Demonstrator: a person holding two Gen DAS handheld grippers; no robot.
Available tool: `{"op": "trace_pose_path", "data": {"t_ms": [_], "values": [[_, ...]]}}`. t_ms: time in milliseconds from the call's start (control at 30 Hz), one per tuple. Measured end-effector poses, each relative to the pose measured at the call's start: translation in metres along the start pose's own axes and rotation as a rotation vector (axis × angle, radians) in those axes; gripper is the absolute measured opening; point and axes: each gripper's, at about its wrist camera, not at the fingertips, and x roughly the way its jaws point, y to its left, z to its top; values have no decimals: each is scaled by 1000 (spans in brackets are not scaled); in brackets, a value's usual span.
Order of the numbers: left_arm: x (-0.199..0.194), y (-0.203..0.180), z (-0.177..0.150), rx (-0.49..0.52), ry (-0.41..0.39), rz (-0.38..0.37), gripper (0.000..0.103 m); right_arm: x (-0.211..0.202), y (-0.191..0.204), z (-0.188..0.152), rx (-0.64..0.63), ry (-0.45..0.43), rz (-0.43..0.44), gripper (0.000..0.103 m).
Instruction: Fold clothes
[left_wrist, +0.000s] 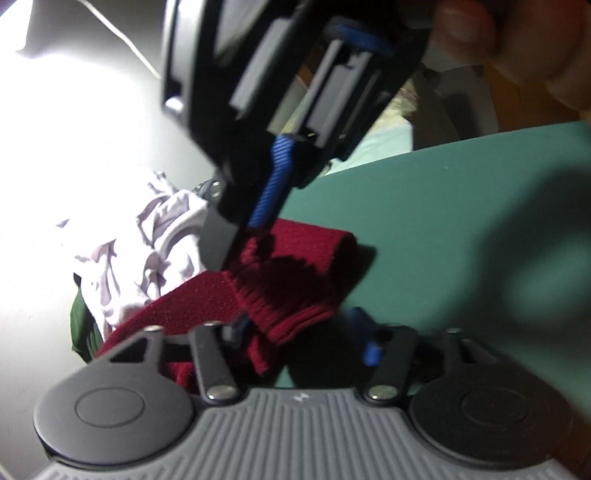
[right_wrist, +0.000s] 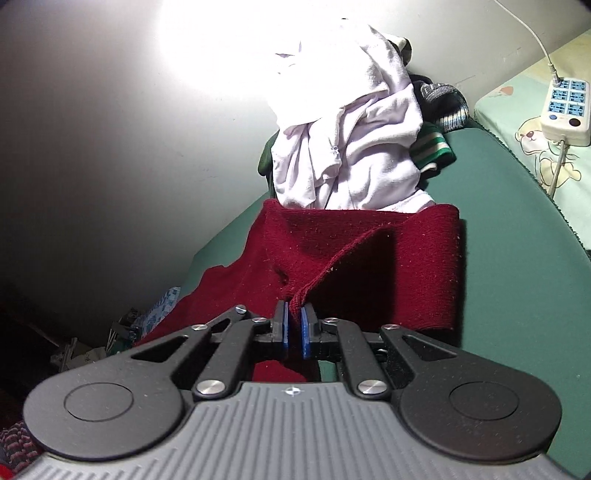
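A dark red knit garment (right_wrist: 332, 251) lies on the green surface (right_wrist: 517, 229). My right gripper (right_wrist: 293, 317) is shut on a raised fold of its edge; it also shows from the side in the left wrist view (left_wrist: 255, 225), pinching the red knit (left_wrist: 295, 280). My left gripper (left_wrist: 303, 332) is low over the garment's ribbed edge; its blue pads stand wide apart with the cloth lying between them, so it is open.
A heap of clothes with a pale lilac shirt (right_wrist: 351, 129) on top stands at the far end, with grey and green striped pieces beside it. A white power strip (right_wrist: 565, 107) lies on a bed at the right. A bright wall is at left.
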Motion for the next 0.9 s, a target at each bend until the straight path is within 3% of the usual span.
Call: {"op": "trace_pose_path", "data": {"t_ms": [133, 200, 267, 467, 633, 800, 900], "values": [[2, 12, -3, -55, 11, 62, 40, -4, -2, 1, -6, -20, -13, 12], [3, 19, -5, -82, 16, 92, 24, -6, -2, 1, -7, -34, -12, 15], [4, 22, -5, -117, 29, 91, 7, -9, -1, 0, -8, -55, -20, 33], [-5, 32, -2, -284, 16, 73, 6, -26, -5, -7, 17, -145, -42, 35], [-16, 69, -14, -578, 7, 46, 5, -34, -15, -30, 51, -188, -140, 36], [-25, 107, -34, -806, 14, 47, 5, -26, -11, -60, -3, -149, -233, 36], [-45, 139, -38, -906, -47, 69, 4, -13, 6, -72, -97, -82, -214, 35]]}}
